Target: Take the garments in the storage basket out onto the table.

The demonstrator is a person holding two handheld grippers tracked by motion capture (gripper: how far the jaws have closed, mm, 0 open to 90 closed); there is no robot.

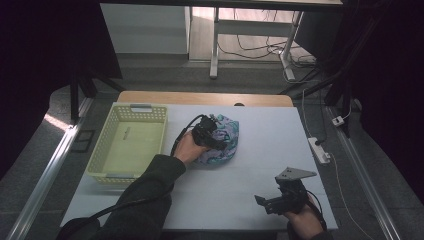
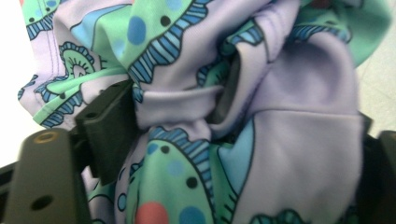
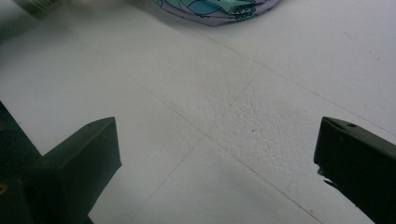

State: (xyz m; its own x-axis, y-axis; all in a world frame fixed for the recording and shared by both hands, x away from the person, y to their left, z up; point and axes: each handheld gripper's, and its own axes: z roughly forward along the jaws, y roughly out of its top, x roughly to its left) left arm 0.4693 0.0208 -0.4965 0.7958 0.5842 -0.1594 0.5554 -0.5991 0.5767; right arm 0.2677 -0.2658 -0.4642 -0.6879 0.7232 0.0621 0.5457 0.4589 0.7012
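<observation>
between left gripper jaws: patterned cloth, clamped, bunched on white table | left of it: yellow basket | right gripper: jaws apart, nothing between, well apart from cloth

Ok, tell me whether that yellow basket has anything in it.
Empty. The high view looks down into the yellow basket and shows its bare floor; the patterned cloth lies beside it on the table.
</observation>
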